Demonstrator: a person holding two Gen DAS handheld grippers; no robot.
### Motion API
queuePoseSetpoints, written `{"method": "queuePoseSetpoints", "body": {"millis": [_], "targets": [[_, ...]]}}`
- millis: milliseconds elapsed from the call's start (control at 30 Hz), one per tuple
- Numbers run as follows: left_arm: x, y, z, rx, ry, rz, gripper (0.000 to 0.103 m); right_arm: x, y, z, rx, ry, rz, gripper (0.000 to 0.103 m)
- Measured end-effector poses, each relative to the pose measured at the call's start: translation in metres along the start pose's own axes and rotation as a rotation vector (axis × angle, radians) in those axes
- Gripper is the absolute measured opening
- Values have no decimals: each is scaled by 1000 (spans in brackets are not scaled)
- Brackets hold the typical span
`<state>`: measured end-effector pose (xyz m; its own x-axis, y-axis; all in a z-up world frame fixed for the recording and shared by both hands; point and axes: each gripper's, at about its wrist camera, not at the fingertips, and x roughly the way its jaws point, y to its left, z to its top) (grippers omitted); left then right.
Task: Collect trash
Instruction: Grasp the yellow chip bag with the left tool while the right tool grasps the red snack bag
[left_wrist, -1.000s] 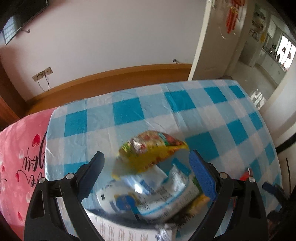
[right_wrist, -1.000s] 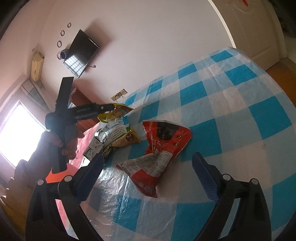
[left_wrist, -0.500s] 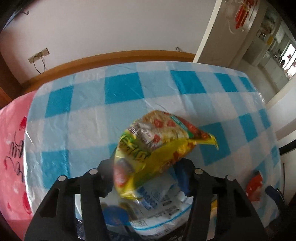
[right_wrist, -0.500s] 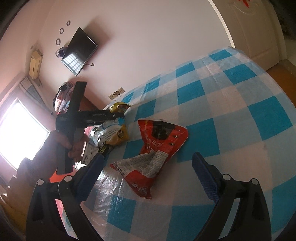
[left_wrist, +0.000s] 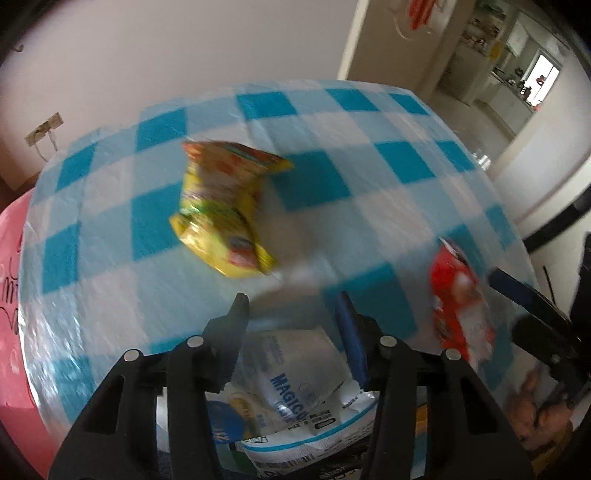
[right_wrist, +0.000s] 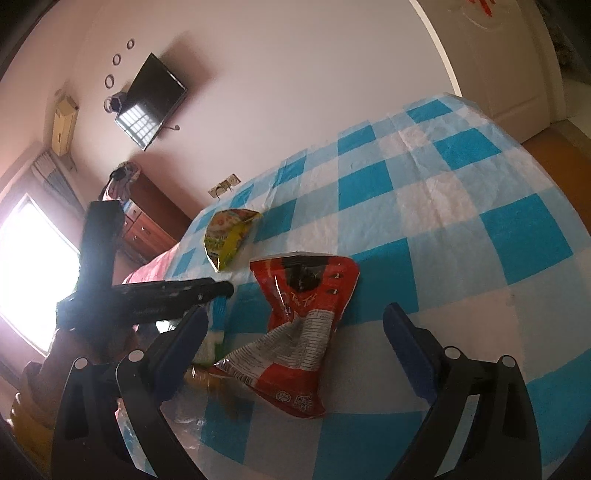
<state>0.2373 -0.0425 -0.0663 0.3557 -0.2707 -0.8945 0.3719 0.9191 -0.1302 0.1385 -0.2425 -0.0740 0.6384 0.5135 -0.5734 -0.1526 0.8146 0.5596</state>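
Jaws: both released, I grip nothing | yellow snack packet (left_wrist: 225, 218) loose on checked table (left_wrist: 369, 206), ahead of left gripper (left_wrist: 291, 310) | red chip bag (right_wrist: 303, 325) before right gripper (right_wrist: 295, 325) | risk: crinkly foil slips, skids off edge.

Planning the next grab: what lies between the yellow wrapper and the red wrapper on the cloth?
Nothing: in the right wrist view only bare checked tablecloth separates the yellow wrapper from the red wrapper.
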Motion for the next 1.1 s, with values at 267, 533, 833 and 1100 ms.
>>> {"method": "queuePoseSetpoints", "body": {"millis": [267, 533, 833, 1100], "targets": [[-26, 14, 11, -68, -90, 84, 62, 13, 5, 1, -33, 37, -55, 85], [4, 30, 48, -89, -69, 138, 62, 21, 15, 1, -101, 47, -118, 78], [12, 30, 49, -89, -82, 203, 44, 29, 22, 1, -154, 56, -176, 58], [3, 26, 37, -126, -110, 191, 30, 30, 22, 2, -153, 60, -157, 40]]}}
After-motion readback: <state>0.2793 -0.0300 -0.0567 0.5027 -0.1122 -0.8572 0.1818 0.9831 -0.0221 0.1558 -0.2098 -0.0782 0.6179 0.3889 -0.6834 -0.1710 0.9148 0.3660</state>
